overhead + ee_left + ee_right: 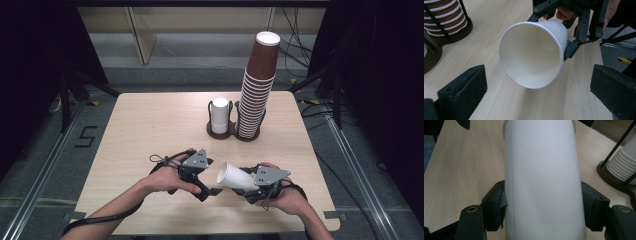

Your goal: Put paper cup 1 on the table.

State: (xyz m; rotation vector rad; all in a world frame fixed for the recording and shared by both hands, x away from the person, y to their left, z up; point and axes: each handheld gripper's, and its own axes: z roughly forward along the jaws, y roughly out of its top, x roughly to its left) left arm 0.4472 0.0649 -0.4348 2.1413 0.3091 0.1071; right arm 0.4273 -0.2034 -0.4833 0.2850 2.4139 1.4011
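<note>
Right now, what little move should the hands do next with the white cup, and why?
Probably ease the left gripper forward so its open jaws come around the white cup's rim. The right gripper is shut on the cup near its base and holds it sideways, mouth toward the left gripper, whose jaws stand wide on either side without touching it.

We note the white cup (534,53) as matt paper, smooth inside and out, with a rolled rim. The desk (150,130) is pale wood-grain laminate with a low sheen. Both hand-held grippers, left (212,191) and right (248,187), show matt black plastic jaws. The stacked cups (257,85) appear as brown-and-white paper in a dark, slightly glossy holder (233,132).
</note>
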